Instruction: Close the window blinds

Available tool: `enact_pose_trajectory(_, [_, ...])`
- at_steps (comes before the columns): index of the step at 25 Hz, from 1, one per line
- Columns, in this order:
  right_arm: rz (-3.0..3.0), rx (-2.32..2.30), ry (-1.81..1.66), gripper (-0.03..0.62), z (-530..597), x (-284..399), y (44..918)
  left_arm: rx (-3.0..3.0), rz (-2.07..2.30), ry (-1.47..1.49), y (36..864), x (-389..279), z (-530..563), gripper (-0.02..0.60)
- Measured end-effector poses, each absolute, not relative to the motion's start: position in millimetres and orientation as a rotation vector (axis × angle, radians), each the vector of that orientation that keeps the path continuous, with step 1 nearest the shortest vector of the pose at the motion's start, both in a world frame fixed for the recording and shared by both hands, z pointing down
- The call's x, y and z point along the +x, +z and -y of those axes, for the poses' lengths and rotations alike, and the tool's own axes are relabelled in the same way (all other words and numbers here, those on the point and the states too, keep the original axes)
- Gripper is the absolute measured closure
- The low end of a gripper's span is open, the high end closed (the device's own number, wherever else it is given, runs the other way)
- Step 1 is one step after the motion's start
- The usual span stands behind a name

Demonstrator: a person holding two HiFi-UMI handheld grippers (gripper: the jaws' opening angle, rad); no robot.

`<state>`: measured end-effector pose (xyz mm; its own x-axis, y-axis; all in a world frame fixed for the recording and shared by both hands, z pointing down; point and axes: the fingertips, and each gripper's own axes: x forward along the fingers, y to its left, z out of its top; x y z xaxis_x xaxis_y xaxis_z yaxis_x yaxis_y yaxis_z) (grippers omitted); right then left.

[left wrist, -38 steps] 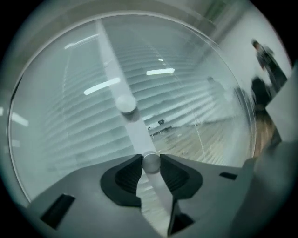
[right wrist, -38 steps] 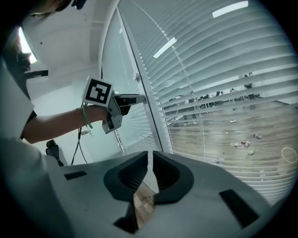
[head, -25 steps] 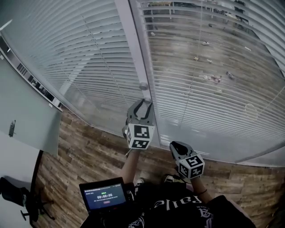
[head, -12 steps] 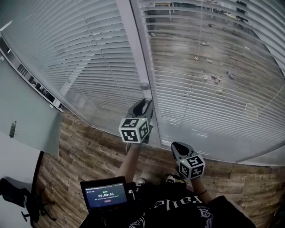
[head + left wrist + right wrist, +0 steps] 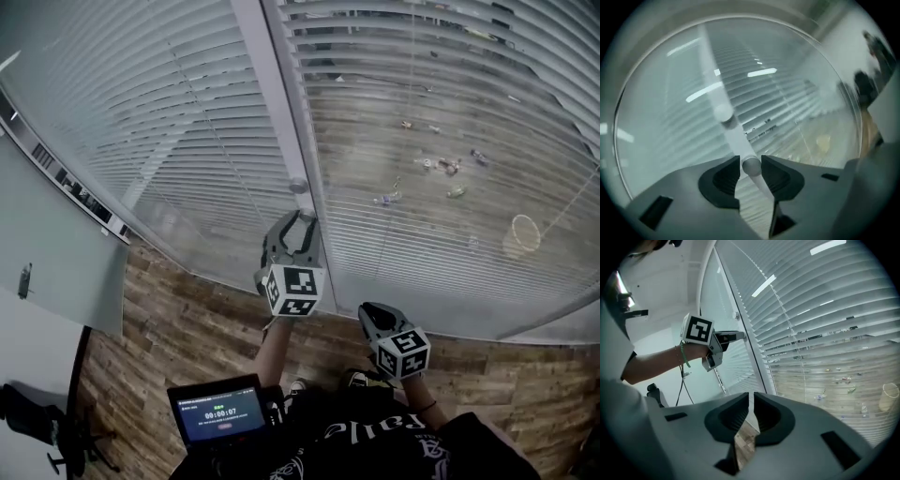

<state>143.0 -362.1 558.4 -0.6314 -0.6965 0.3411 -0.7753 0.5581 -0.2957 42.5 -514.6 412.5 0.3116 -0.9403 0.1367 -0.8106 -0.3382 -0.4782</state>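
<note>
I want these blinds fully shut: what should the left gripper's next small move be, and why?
Probably twist the left gripper about the round knob it grips on the frame: the floor shows between the slats of the right pane, so they aren't fully shut. Which way, I can't tell.

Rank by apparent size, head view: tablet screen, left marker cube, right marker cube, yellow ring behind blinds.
1. tablet screen
2. left marker cube and right marker cube, about alike, unranked
3. yellow ring

Smooth, faintly glossy pale blind slats; smooth white wand in the matt grey plastic left gripper; matt wood-plank floor.
</note>
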Motion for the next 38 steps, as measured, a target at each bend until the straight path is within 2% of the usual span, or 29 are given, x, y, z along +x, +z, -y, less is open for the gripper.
enact_pose_trajectory(2, [2.598,1.254,0.634,0.549,363,146,560,-2.022,-1.403,-0.801,416,52,517,0.454])
enact_pose_trajectory(4, [2.594,1.261,0.636,0.549,364,148,562,-1.932,-1.334,-0.890,420,54,521,0.455])
enact_pose_trajectory(7, [2.593,1.270,0.638,0.549,363,150,561,-2.149,-1.456,-0.739,418,48,522,0.456])
enact_pose_trajectory(9, [2.592,1.277,0.641,0.549,364,152,561,-2.551,-1.664,-0.361,413,41,523,0.456])
enact_pose_trajectory(11, [2.592,1.281,0.646,0.549,364,153,561,-2.963,-1.813,0.203,410,35,525,0.456])
enact_pose_trajectory(13, [2.596,1.278,0.648,0.549,365,152,561,-3.247,-1.825,0.800,412,34,527,0.456])
enact_pose_trajectory(15, [2.601,1.269,0.647,0.549,365,150,562,-3.377,-1.767,1.263,415,33,528,0.456])
enact_pose_trajectory(20, [2.602,1.258,0.649,0.549,363,148,562,-3.422,-1.615,2.014,416,30,527,0.456])
enact_pose_trajectory(24, [2.589,1.261,0.663,0.549,362,149,566,-3.394,-1.484,2.391,418,29,526,0.456])
enact_pose_trajectory(27, [2.580,1.268,0.665,0.549,363,149,568,-3.428,-1.466,2.294,416,30,527,0.454])
enact_pose_trajectory(32, [2.573,1.292,0.664,0.549,359,144,565,-3.537,-1.463,1.524,416,38,513,0.454])
enact_pose_trajectory(38, [2.546,1.361,0.658,0.549,348,127,567,-3.561,-1.463,0.936,451,33,468,0.454])
